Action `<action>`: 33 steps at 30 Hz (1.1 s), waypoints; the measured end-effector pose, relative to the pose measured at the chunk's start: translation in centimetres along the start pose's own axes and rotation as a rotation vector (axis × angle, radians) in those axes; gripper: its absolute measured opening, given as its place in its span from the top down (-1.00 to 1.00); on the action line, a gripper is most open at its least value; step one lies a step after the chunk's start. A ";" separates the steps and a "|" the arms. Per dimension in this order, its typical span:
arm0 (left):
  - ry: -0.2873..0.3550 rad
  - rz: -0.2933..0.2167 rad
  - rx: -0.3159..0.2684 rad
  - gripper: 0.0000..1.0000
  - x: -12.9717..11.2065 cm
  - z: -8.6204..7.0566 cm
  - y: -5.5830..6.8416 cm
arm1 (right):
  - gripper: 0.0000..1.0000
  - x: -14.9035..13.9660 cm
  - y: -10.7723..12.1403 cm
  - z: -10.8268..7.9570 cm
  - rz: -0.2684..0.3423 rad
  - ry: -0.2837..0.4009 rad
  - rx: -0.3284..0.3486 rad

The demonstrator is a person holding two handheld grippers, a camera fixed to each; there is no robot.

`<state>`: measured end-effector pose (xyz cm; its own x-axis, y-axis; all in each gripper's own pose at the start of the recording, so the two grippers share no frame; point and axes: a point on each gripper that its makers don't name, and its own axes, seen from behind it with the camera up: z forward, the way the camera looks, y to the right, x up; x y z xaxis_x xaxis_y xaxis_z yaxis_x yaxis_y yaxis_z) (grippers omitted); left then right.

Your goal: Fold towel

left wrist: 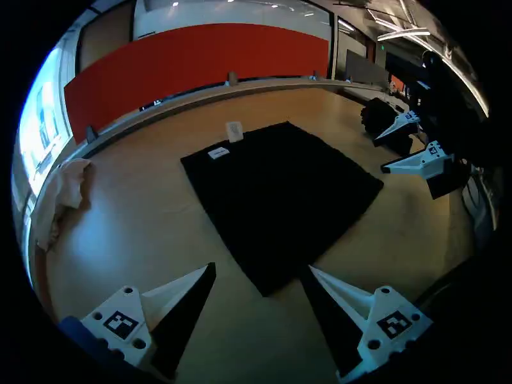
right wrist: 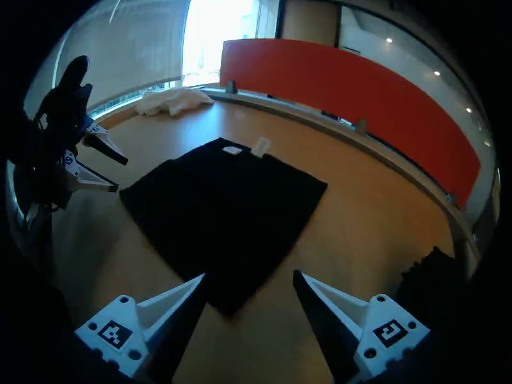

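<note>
Left claw [left wrist: 261,267], right claw [right wrist: 248,275] both apart, empty; black towel [left wrist: 281,192] flat on table [left wrist: 141,217].

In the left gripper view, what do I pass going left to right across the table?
pale crumpled cloth → black towel → right gripper

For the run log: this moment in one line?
towel: spread flat | left gripper: open, empty | right gripper: open, empty | stage: pre-grasp

Low views from neighbouring sides of the table [left wrist: 147,217], both onto the towel [left wrist: 281,192]
</note>
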<state>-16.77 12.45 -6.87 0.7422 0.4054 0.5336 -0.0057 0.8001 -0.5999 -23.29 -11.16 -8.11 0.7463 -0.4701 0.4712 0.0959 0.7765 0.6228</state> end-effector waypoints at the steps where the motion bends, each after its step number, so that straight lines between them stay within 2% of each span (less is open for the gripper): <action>1: -0.006 0.000 -0.002 -0.93 -0.2 0.1 0.1 | -0.92 -0.3 -0.1 0.1 0.000 -0.006 0.002; 9: -0.051 0.003 -0.018 -0.92 -1.6 0.8 0.8 | -0.85 -2.3 -1.0 0.6 0.002 -0.039 0.032; 18: -0.082 0.008 -0.035 -0.89 -2.6 1.4 1.8 | -0.79 -3.0 -1.6 0.8 0.006 -0.044 0.048; 20: -0.088 0.006 -0.039 -0.85 -2.8 1.5 1.9 | -0.71 -3.3 -1.8 0.8 0.006 -0.051 0.060; 24: -0.101 -0.007 -0.042 -0.57 -3.0 1.7 2.0 | -0.45 -3.6 -2.2 0.9 0.012 -0.063 0.081; 28: -0.104 -0.033 -0.027 -0.36 -3.0 1.7 1.6 | -0.35 -3.7 -2.2 1.0 0.017 -0.066 0.082; 33: -0.106 -0.036 -0.020 -0.32 -3.1 1.7 1.5 | -0.27 -3.9 -2.4 1.2 0.014 -0.072 0.089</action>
<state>-20.24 13.14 -8.36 0.6664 0.4220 0.6146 0.0339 0.8064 -0.5904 -27.23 -11.66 -10.68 0.6973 -0.4908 0.5224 0.0244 0.7447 0.6670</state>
